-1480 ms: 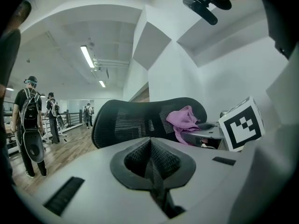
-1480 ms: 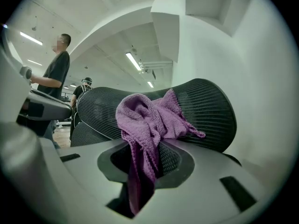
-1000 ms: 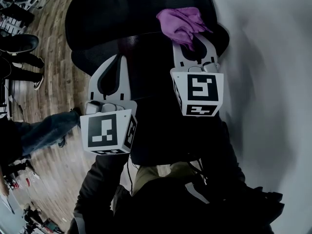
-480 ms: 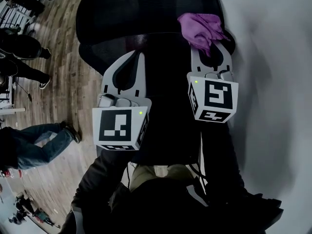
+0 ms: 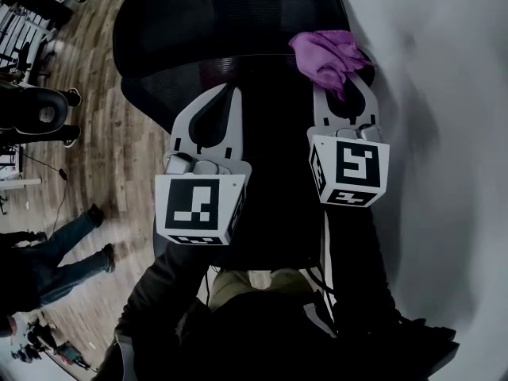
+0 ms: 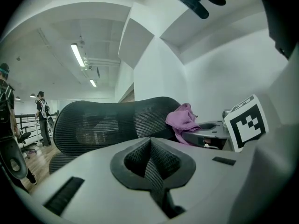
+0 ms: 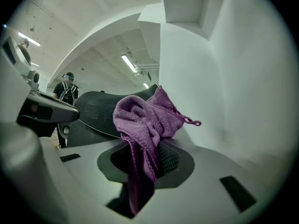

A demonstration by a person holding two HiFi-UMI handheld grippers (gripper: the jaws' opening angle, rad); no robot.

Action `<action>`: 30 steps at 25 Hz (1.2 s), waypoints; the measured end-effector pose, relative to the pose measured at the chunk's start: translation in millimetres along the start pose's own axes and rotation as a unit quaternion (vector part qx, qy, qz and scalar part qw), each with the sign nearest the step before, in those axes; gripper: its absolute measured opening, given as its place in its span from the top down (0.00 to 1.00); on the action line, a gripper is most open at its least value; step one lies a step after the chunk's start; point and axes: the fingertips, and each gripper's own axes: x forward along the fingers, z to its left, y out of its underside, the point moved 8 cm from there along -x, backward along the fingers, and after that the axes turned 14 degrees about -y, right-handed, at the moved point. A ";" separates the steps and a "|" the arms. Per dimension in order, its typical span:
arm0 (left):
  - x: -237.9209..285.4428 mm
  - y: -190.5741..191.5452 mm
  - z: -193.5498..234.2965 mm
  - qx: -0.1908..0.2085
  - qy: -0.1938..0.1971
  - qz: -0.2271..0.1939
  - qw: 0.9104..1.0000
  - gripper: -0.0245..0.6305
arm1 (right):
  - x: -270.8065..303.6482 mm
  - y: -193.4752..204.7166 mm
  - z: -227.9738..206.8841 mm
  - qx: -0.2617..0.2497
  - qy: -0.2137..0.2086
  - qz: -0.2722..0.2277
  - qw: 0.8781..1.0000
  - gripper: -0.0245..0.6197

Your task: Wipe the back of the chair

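The black mesh chair back [image 5: 226, 30] curves across the top of the head view, close to a white wall. My right gripper [image 5: 342, 88] is shut on a purple cloth [image 5: 325, 56], which is bunched over its tips at the right end of the chair back's top edge. In the right gripper view the cloth [image 7: 142, 122] hangs down between the jaws of that gripper [image 7: 150, 143], with the mesh [image 7: 98, 107] just behind. My left gripper [image 5: 232, 94] is shut and holds nothing, hovering over the mesh left of the cloth; in its own view the gripper [image 6: 150, 140] points at the chair back [image 6: 107, 118].
A white wall [image 5: 444, 94] runs close along the right of the chair. Wooden floor [image 5: 103, 141] lies to the left, where a person's legs [image 5: 59, 252] and other people [image 5: 40, 105] stand. My own dark sleeves fill the bottom of the head view.
Both grippers have shifted right; the cloth has slid toward the right end of the chair back's top edge. The person's legs on the left have moved lower and further left.
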 end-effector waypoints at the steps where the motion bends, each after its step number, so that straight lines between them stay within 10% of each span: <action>1: 1.0 0.5 -2.9 0.001 0.002 0.000 1.000 0.95 | -2.0 2.0 -3.4 0.001 0.001 0.001 1.000 0.82; 30: 4.9 17.7 -49.7 0.010 0.030 0.037 0.999 0.95 | -16.1 41.9 -53.3 0.005 0.068 0.035 0.997 0.82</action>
